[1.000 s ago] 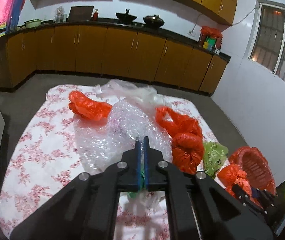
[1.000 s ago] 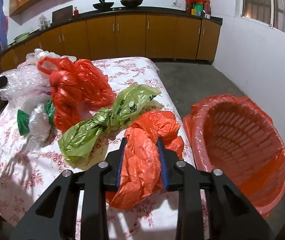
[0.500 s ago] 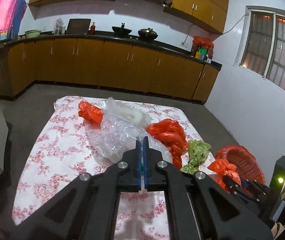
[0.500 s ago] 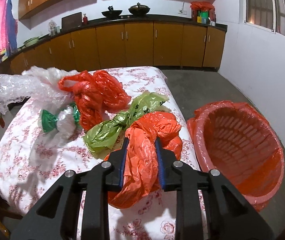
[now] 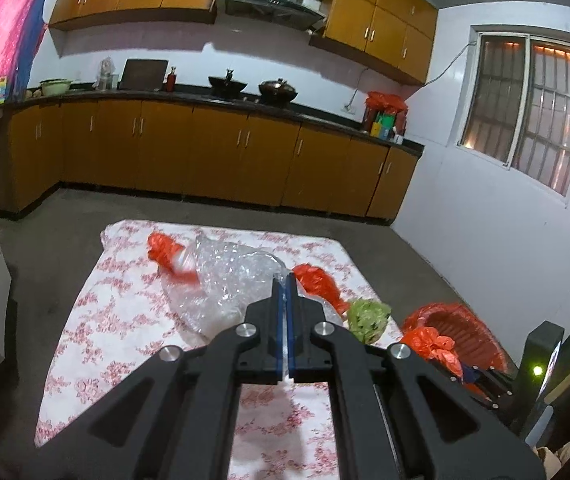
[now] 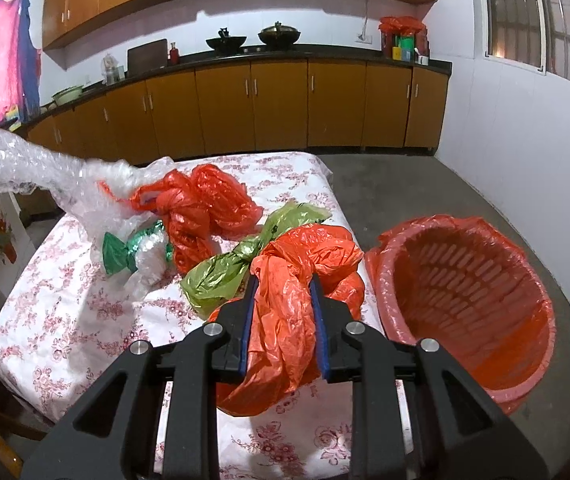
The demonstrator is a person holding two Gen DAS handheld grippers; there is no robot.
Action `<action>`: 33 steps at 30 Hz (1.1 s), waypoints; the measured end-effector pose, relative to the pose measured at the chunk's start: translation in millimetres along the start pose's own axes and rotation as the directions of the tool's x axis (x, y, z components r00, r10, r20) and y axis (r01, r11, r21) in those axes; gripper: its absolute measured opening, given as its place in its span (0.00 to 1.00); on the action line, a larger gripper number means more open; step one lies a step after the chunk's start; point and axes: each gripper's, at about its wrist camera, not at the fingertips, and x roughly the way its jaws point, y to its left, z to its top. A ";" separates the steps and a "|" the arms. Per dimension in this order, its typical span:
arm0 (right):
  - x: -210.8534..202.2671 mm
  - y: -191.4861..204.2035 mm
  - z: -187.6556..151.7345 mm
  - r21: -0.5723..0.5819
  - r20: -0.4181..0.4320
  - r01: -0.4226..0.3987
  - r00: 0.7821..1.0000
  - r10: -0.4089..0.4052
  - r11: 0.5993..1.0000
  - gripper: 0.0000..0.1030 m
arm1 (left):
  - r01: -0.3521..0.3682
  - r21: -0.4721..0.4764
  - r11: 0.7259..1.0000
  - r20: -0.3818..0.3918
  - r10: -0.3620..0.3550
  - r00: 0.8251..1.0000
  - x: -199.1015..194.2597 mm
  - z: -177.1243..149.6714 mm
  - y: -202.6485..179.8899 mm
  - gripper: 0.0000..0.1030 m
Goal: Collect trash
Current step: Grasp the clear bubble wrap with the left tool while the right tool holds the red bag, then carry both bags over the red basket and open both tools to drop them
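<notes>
Right wrist view: your right gripper (image 6: 283, 320) clamps orange bag (image 6: 293, 304), now lifted off table (image 6: 57, 320), beside basket (image 6: 465, 300). Left gripper (image 5: 284, 316) pinches bubble wrap (image 5: 225, 276), raised too. Both ready for basket.

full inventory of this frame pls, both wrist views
bubble wrap: 1, clear, lifted off the table's left side
orange bags: 3; one mid-table, one at the far left, one held at the near right edge
green bag: 1, olive, mid-table, beside the held orange bag
green-and-clear bag: 1, left of the middle orange bag
table: 1, white cloth with red flowers
basket: 1, red, orange liner, on the floor right of the table
left gripper: black, shut on bubble wrap
right gripper: black, shut on orange bag
</notes>
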 end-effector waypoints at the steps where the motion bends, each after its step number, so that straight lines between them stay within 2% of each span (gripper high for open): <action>1: -1.1 -1.0 0.4 0.001 0.003 0.000 1.000 0.000 1.000 0.24 | 0.005 0.000 1.000 0.004 -0.005 1.000 -1.3 1.3 -1.2 0.03; 11: -12.3 -10.9 4.9 0.020 0.035 0.003 0.999 -0.003 1.000 0.24 | 0.070 -0.004 0.998 0.016 -0.070 0.997 -5.0 6.0 -19.3 0.03; 20: -26.7 -36.2 12.4 0.040 0.070 0.046 0.996 -0.049 0.998 0.24 | 0.176 0.017 0.984 0.015 -0.177 0.984 -1.7 5.1 -57.6 0.03; 29: -38.5 -87.3 12.7 0.086 0.084 0.140 0.985 -0.148 0.986 0.24 | 0.300 0.040 0.953 -0.021 -0.299 0.954 21.5 -3.0 -112.6 0.03; 33: -41.6 -114.1 11.1 0.122 0.080 0.182 0.978 -0.193 0.976 0.24 | 0.363 0.048 0.930 -0.055 -0.361 0.931 39.9 -13.1 -141.0 0.03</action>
